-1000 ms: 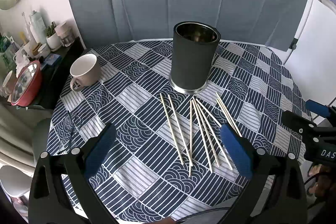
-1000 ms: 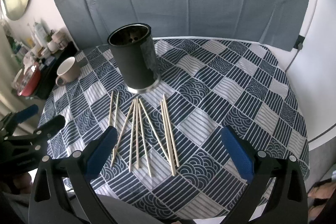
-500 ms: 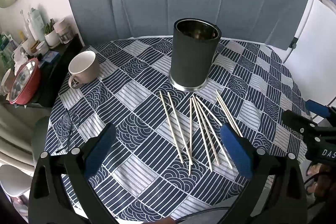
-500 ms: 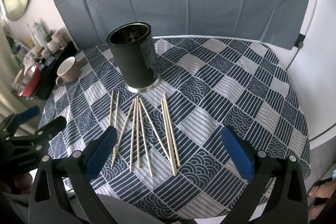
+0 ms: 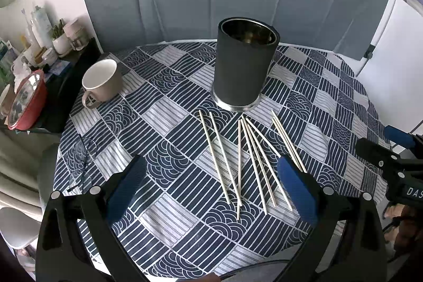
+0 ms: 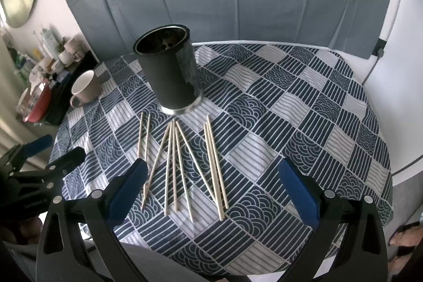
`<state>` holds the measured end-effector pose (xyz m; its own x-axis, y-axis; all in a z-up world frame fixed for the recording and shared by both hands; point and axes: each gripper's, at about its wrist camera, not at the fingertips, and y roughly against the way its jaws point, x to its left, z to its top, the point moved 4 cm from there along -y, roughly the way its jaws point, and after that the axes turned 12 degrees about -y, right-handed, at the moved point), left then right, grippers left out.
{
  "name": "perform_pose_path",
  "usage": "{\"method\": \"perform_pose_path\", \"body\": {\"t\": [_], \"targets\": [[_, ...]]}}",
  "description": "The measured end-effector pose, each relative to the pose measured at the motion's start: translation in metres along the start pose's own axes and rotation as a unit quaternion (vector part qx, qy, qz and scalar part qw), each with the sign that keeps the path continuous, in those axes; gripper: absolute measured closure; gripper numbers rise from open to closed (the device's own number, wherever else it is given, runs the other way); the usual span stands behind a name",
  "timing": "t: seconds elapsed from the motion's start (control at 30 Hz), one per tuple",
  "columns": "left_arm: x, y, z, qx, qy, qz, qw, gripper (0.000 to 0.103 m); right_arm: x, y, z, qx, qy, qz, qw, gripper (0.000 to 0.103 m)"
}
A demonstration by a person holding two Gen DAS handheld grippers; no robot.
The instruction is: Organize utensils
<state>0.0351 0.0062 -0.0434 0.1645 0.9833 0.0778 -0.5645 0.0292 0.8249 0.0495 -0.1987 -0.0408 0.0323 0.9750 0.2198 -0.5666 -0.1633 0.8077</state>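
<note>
Both the left claw and the right claw hover spread wide, empty, over the chopsticks (fanned loose on the bench) just in front of the upright black holder.

Left gripper, right gripper: fingers spread wide, empty.
</note>
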Motion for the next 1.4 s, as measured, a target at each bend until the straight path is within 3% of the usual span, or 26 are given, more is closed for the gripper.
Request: {"method": "perform_pose_path", "body": {"t": [0.2, 0.33, 0.53, 0.8, 0.97, 1.4], "targets": [[0.013, -0.017, -0.001, 0.035, 0.030, -0.020, 0.9987, 0.006, -0.001, -0.004, 0.000, 0.005, 0.008, 0.003, 1.000, 0.008], [0.017, -0.025, -0.001, 0.049, 0.025, -0.023, 0.9982, 0.006, -0.006, -0.006, 0.005, 0.017, 0.002, 0.013, 1.000, 0.008], [0.019, -0.048, -0.003, 0.080, -0.013, -0.016, 0.9966, 0.006, -0.015, -0.017, 0.016, 0.022, 0.012, -0.010, 1.000, 0.008], [0.035, -0.093, -0.012, 0.132, 0.020, -0.035, 0.9904, 0.006, -0.025, -0.051, 0.017, 0.027, 0.027, -0.047, 0.998, 0.008], [0.040, -0.117, -0.022, 0.166, 0.043, -0.046, 0.9841, 0.006, -0.033, -0.078, 0.013, 0.050, 0.037, -0.062, 0.996, 0.008], [0.036, -0.153, -0.030, 0.215, 0.035, -0.030, 0.9754, 0.006, -0.043, -0.143, -0.010, 0.121, 0.051, -0.082, 0.988, 0.008]]}}
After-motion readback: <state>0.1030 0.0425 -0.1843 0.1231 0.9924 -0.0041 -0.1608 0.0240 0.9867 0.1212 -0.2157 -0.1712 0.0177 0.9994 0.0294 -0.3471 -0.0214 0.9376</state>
